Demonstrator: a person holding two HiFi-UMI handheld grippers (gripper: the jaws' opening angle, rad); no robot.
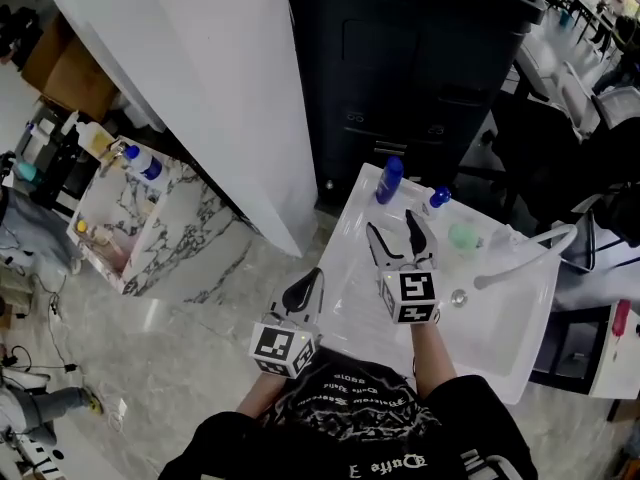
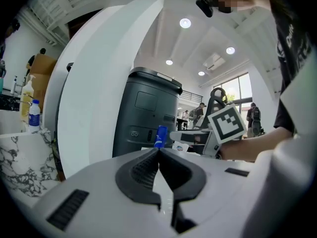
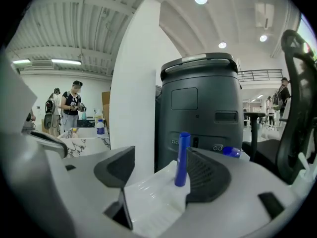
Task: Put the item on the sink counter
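While the right tool point(image 1: 394, 223) point(image 3: 162, 155) hangs over the white basin with its jaws spread wide and nothing gripped between them, the blue bottle point(image 1: 388, 180) point(image 3: 183, 158) stands upright just beyond its tips, on the far rim of the white sink surface point(image 1: 345, 236) point(image 3: 148, 197). In the right gripper view the bottle shows in the gap close to the right-hand jaw, but neither pad presses on it. Behind the bottle rises a dark bin point(image 1: 420, 78) point(image 3: 203, 103). A smaller blue-capped thing point(image 1: 438, 198) point(image 3: 231, 151) sits near the bottle along the same far rim, a pale green thing point(image 1: 463, 236) lies further toward the faucet point(image 1: 515, 266), and the drain point(image 1: 459, 296) shows in the basin beside the right tool's marker cube. The left tool point(image 1: 310, 286) point(image 2: 158, 150) sits at the surface's near left edge, its jaws brought fully together and empty; its own view also shows the blue bottle point(image 2: 160, 136) upright ahead. Off to the left stands a marble-patterned stand point(image 1: 160, 233) carrying bottles.
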